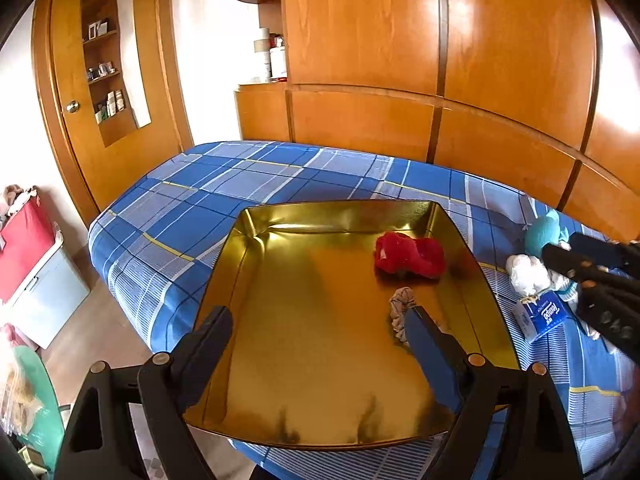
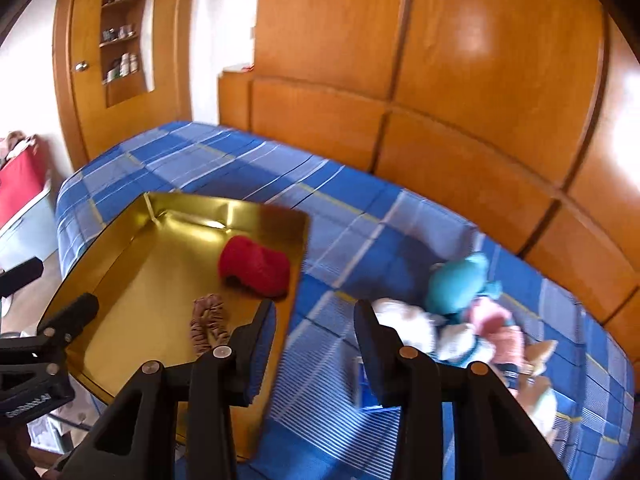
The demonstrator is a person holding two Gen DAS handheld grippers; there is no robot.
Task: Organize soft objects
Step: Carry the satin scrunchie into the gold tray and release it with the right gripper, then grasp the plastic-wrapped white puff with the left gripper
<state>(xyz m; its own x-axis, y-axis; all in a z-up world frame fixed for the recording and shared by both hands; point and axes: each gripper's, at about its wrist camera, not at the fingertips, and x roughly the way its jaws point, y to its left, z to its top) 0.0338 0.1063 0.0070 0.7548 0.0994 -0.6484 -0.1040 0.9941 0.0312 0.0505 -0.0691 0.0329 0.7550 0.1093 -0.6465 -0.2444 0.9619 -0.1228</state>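
wood-panelled bedroom, blue plaid bed (image 1: 256,184) serving as worktop. gold tray (image 1: 280,320) collecting soft things: red cloth (image 1: 408,258) and scrunchie (image 1: 400,312) already inside. left gripper (image 1: 320,336) hovering, spread wide, empty. right gripper (image 2: 316,332) gaping over white bundle (image 2: 404,320) beside teal plush (image 2: 460,280), likely aiming there.

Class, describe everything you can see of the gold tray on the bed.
The gold tray is a shallow, rectangular, shiny metal-looking dish with low upturned walls and rounded corners. It lies flat on the blue plaid bedcover. Inside rest a red soft item and a striped scrunchie. The open left tongs hover above it.
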